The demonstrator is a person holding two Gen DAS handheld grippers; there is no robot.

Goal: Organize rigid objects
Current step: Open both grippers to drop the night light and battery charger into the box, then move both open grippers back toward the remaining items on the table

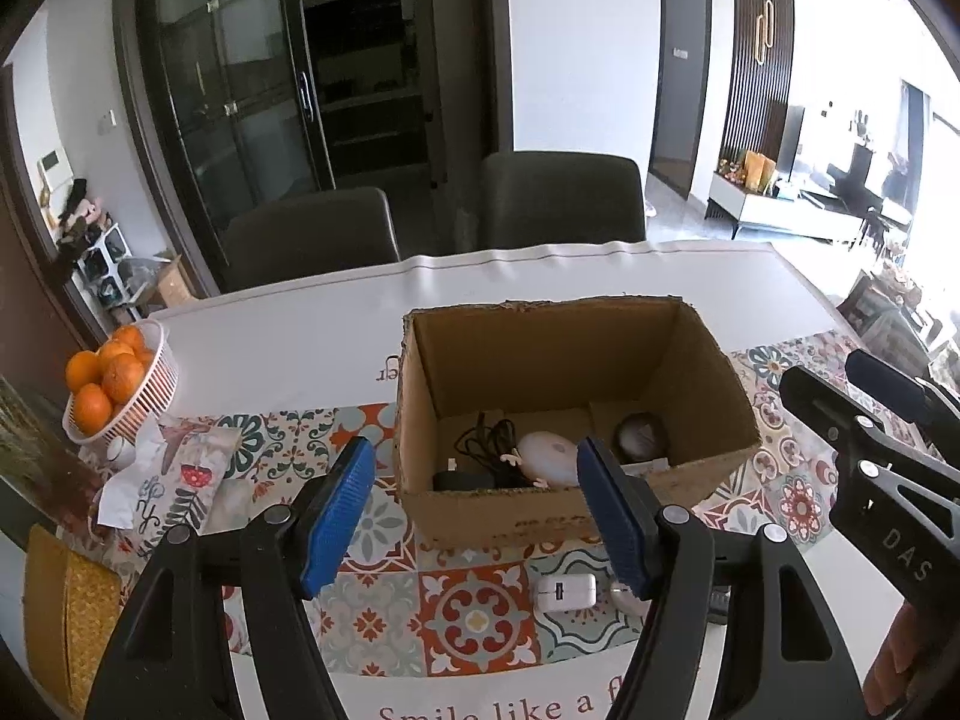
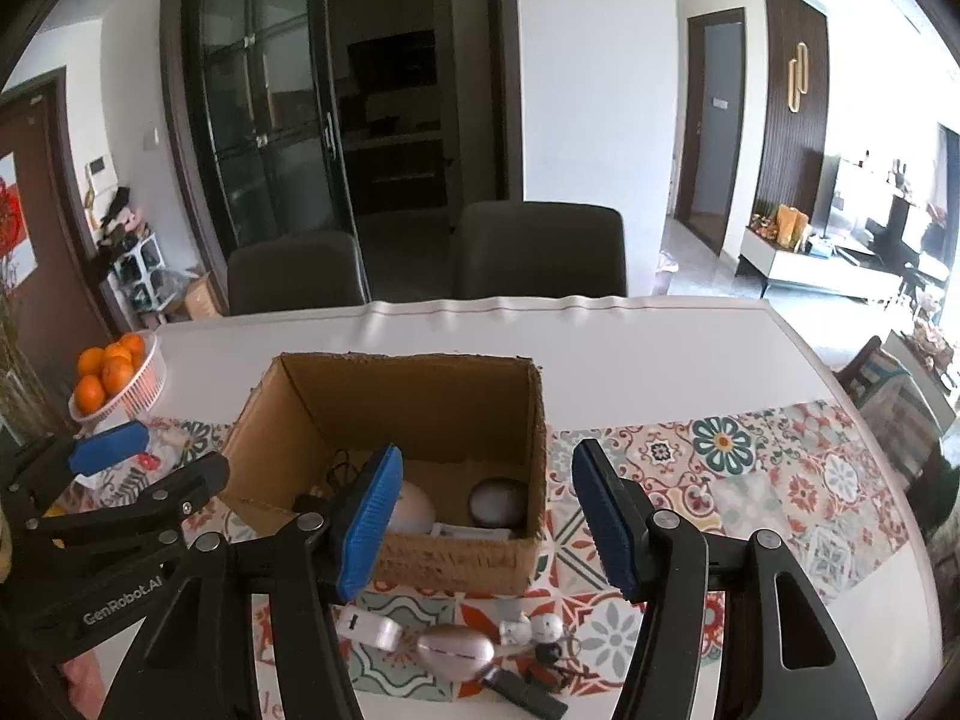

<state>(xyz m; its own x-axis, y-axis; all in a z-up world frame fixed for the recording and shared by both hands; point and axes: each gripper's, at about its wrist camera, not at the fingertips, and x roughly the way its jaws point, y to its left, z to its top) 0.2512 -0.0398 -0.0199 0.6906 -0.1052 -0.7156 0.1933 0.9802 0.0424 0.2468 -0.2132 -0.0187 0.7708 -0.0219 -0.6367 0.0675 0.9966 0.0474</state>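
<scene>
An open cardboard box (image 1: pixel 708 450) (image 2: pixel 456 564) stands on the patterned table runner. Inside lie a black cable (image 1: pixel 489 450), a pale pink oval device (image 1: pixel 549 459) (image 2: pixel 414 507), and a grey round object (image 1: pixel 641 435) (image 2: pixel 498 501). In front of the box lie a white charger (image 1: pixel 566 593) (image 2: pixel 369 627), a pinkish oval case (image 2: pixel 456 648), a small white figurine (image 2: pixel 534 629) and a black stick (image 2: pixel 525 690). My left gripper (image 1: pixel 477 516) is open and empty, above the box's near wall. My right gripper (image 2: pixel 486 525) is open and empty, over the box's near right corner.
A white basket of oranges (image 1: pixel 129 387) (image 2: pixel 129 384) stands at the table's left, with crumpled tissue (image 1: pixel 135 474) beside it. A yellow woven item (image 1: pixel 66 600) lies at the near left edge. Two dark chairs (image 1: pixel 561 198) stand behind the table.
</scene>
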